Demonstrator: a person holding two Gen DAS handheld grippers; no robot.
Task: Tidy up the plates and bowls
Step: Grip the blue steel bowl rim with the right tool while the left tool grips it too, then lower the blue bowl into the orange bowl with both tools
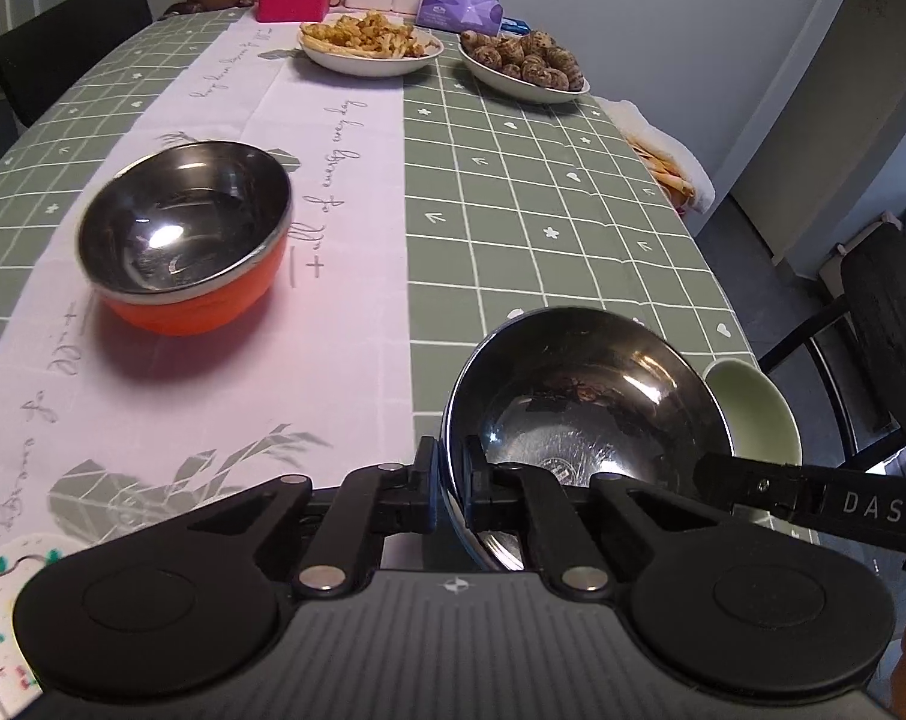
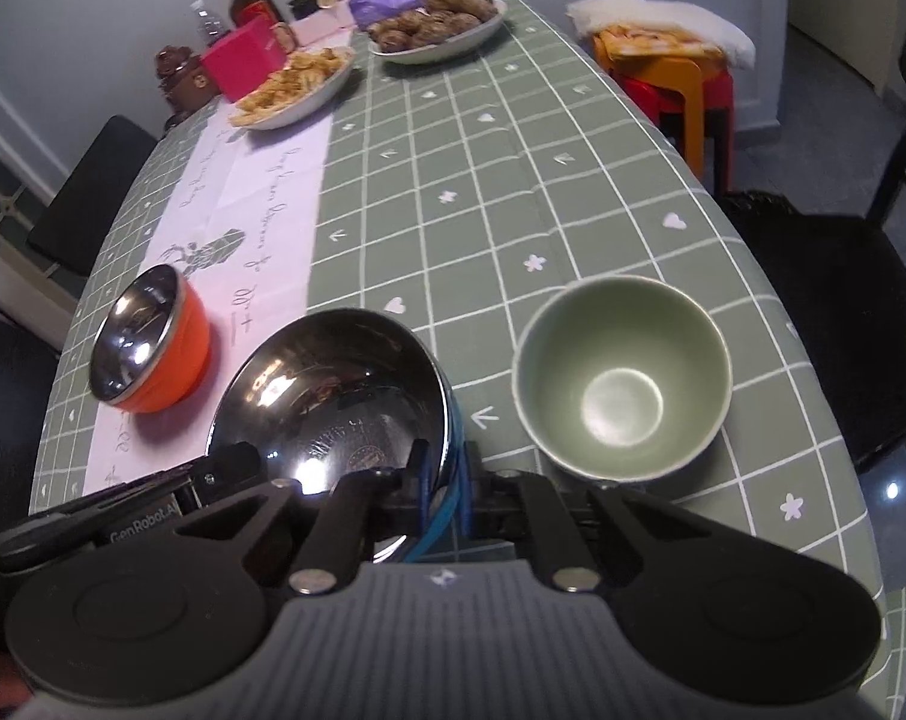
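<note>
Steel bowl (image 1: 579, 414), lower centre: our left gripper (image 1: 450, 492) and right gripper (image 2: 444, 480) both clamped on near rim. Risk: thin-rim pinch slips, bowl tips onto green bowl (image 2: 621, 378). Lift-off unclear.

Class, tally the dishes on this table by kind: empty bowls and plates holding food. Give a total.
Empty bowls: 3 – orange, blue steel, green
Plates with food: 2 – fries, brown roots
Total: 5

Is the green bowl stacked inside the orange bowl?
No. In the right wrist view the green bowl stands empty on the tablecloth, far from the orange bowl.
</note>
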